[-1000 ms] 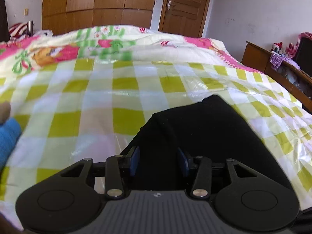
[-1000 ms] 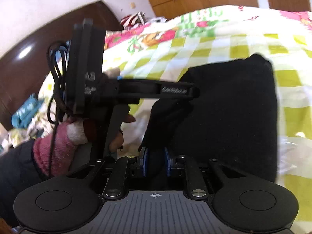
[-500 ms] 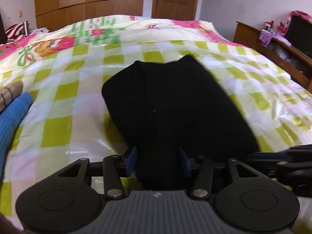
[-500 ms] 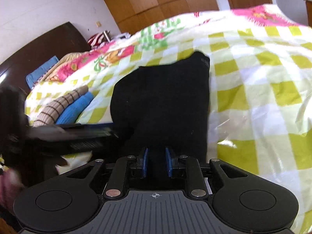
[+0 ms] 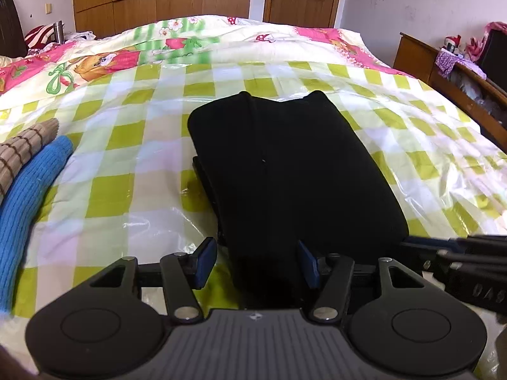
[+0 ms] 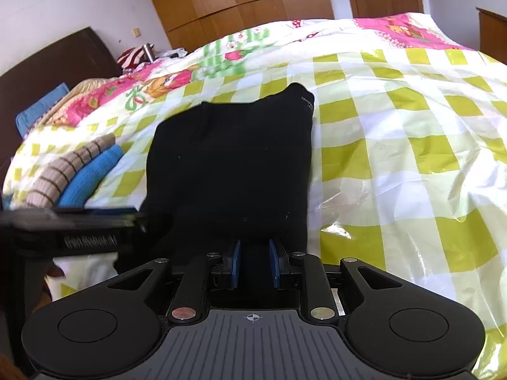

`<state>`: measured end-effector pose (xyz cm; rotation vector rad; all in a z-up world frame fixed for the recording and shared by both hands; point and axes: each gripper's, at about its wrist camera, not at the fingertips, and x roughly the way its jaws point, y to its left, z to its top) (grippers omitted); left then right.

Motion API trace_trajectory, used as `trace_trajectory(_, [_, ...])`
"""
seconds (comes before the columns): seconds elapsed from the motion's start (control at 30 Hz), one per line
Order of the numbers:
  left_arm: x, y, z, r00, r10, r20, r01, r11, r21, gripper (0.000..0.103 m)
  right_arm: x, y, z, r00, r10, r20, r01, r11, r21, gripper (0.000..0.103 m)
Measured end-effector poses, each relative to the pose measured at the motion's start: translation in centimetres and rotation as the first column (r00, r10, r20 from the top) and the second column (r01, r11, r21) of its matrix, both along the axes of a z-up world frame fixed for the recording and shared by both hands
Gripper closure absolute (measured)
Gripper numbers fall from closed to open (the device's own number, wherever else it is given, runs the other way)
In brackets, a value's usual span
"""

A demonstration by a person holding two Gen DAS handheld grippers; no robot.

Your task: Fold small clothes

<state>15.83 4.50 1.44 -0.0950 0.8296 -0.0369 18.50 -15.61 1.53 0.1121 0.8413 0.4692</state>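
a folded black garment lies on the green-and-white checked plastic sheet that covers the bed, filling the centre of both views. its far edge, with two raised corners, sits in the upper middle of the left wrist view; its near edge runs down between the fingers at the bottom. the left gripper has its blue pads standing apart, the left pad clear of the cloth with sheet showing beside it. the right gripper has its pads narrowly apart with black cloth between them; i cannot tell if they press on it. to the left of the garment, a blue knit piece and a striped brown knit piece lie side by side near the frame edge, bare sheet between them and the garment. right of the garment the sheet is open and wrinkled.
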Motion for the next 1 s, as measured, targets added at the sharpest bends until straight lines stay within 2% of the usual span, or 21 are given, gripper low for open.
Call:
trace_trajectory(0.3, [-2.0, -0.8, 1.6, 0.999, -0.016, 0.046, 0.015, 0.999, 0.032, 0.034, -1.1, -0.1, 2.0, 0.999, -0.010, 0.039, 0.011, 1.000, -0.017, 0.082])
trace_trajectory(0.43, [-2.7, -1.2, 1.7, 0.999, -0.018, 0.050, 0.016, 0.999, 0.045, 0.034, -1.3, 0.1, 2.0, 0.999, -0.012, 0.038, 0.013, 0.999, -0.033, 0.081])
trace_trajectory(0.77, [-3.0, -2.5, 0.2, 0.999, -0.045, -0.001, 0.045, 0.995, 0.094, 0.034, -1.6, -0.4, 0.9, 1.000, -0.020, -0.004, 0.020, 0.999, -0.041, 0.079])
trace_trajectory(1.0, [-3.5, -2.7, 0.6, 0.999, -0.036, 0.008, 0.036, 0.996, 0.087, 0.034, -3.0, -0.1, 1.9, 0.999, -0.005, 0.035, 0.006, 0.998, -0.056, 0.079])
